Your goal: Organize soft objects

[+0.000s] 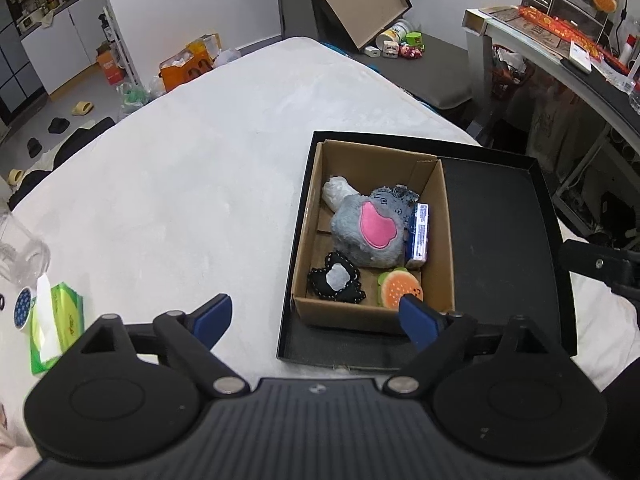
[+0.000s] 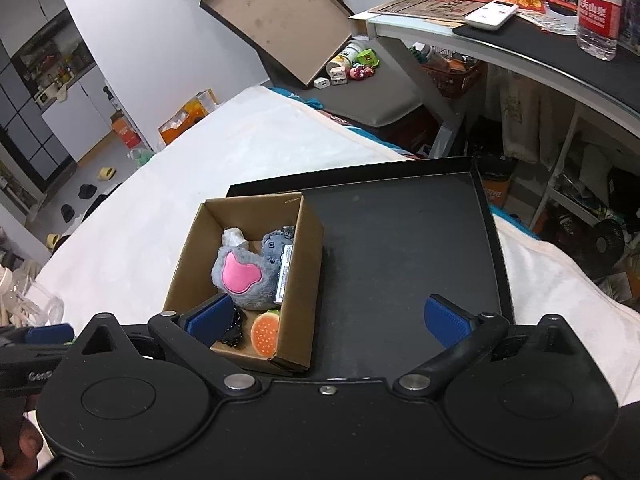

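A brown cardboard box [image 1: 442, 236] [image 2: 304, 264] stands in the left part of a shallow black tray [image 1: 500, 216] [image 2: 400, 248] on a white bed. Inside lie a grey plush with a pink patch [image 1: 370, 228] [image 2: 244, 272], a black felt piece [image 1: 336, 282] [image 2: 234, 330], an orange burger toy [image 1: 400, 288] [image 2: 265, 333], a blue-white packet [image 1: 420, 236] [image 2: 285, 276] and a crumpled white bag [image 1: 338, 192] [image 2: 233, 237]. My left gripper [image 1: 316, 318] hangs open above the box's near left corner, nothing between its fingers. My right gripper [image 2: 328, 320] is open over the box's near right wall and tray floor, holding nothing.
A green tissue pack [image 1: 56, 328] and clear plastic items [image 1: 20, 252] lie on the bed at left. The bed's white cover [image 1: 180, 184] stretches beyond the tray. A desk [image 2: 520, 44] with a water bottle [image 2: 598, 8] stands to the right; a tilted box lid [image 2: 276, 16] leans at the back.
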A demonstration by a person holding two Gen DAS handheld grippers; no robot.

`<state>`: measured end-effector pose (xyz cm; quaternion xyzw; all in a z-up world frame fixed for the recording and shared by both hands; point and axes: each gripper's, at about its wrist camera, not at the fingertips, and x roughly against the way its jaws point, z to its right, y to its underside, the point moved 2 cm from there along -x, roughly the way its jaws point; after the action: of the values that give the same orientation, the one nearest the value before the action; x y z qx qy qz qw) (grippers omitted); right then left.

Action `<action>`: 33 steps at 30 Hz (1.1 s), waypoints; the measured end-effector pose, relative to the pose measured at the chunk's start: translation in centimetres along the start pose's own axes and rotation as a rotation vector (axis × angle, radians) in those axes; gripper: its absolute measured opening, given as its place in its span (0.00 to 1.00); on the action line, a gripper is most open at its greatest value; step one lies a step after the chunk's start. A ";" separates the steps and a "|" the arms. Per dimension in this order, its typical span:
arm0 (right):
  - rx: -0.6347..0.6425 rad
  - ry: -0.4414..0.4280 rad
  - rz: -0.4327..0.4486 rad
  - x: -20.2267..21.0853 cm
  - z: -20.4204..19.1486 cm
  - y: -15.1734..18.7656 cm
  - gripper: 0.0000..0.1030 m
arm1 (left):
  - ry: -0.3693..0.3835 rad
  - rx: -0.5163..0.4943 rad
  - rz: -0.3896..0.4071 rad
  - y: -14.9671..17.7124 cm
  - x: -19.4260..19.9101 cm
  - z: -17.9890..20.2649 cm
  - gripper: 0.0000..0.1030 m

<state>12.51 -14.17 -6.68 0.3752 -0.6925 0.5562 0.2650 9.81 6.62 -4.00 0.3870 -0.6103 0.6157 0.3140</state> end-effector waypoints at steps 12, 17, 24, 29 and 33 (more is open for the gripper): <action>-0.012 0.035 0.064 4.5 0.5 1.4 1.00 | 0.040 0.000 0.035 1.9 3.5 1.1 0.91; -0.021 0.037 0.091 6.0 0.2 2.1 1.00 | 0.052 0.001 0.058 2.8 4.9 1.2 0.92; -0.029 0.052 0.117 7.5 0.0 3.7 1.00 | 0.060 -0.007 0.071 4.6 5.9 0.9 0.93; -0.044 0.045 0.138 8.8 0.1 4.6 1.00 | 0.069 -0.005 0.090 5.7 6.9 0.6 0.93; -0.039 0.043 0.163 9.7 -0.2 5.2 1.00 | 0.076 0.000 0.101 6.5 7.3 0.5 0.93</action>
<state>2.67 -15.65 -2.01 0.3002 -0.7256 0.5704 0.2408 0.58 5.14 -1.02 0.3321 -0.6168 0.6449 0.3057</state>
